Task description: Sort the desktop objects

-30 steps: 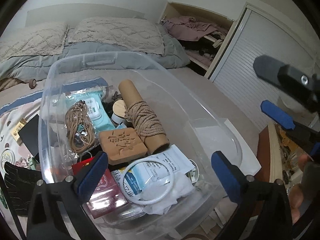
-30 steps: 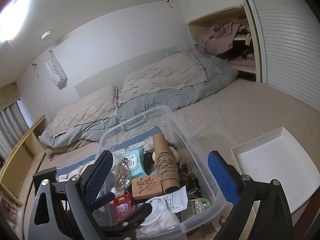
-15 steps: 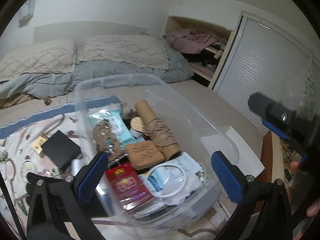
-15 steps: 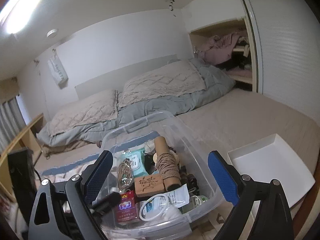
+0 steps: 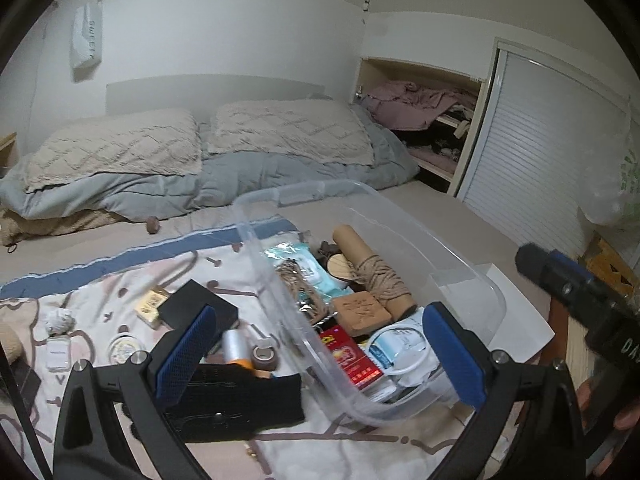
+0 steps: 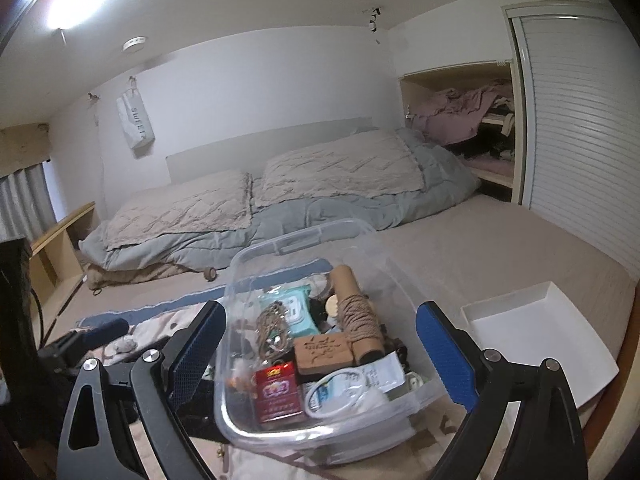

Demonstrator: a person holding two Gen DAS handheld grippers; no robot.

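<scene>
Seen from the left wrist, the left gripper [image 5: 320, 354] is held with its blue-padded jaws spread wide and nothing between them, above a clear plastic bin [image 5: 460, 264] that stands on a patterned blanket [image 5: 120, 288] spread over a bed. The bin is already well filled: a rope-wound cardboard tube [image 5: 372, 272], a carved wooden block [image 5: 362, 314], a red box [image 5: 354, 360] and a teal wipes pack [image 5: 308, 264] are packed inside it. Left of the bin, loose items are left on the blanket: a black box [image 5: 196, 308], a silver cylinder [image 5: 236, 348], a tape roll [image 5: 264, 358] and a black pouch [image 5: 240, 400], the pouch lying nearest the left gripper's pads. The sorting is judged to be between picks, with the next move calling for a descent onto one of these loose items and a firm closing before it is carried over the bin's rim. At the right edge of this view, part of the other tool is glimpsed. Seen from the right wrist, the right gripper [image 6: 320, 352] is likewise held wide apart and empty, with the bin framed directly between its fingers and just below them. Right of the bin, a white tray [image 6: 540, 332] is seen bare, and no item is yet placed in it.
</scene>
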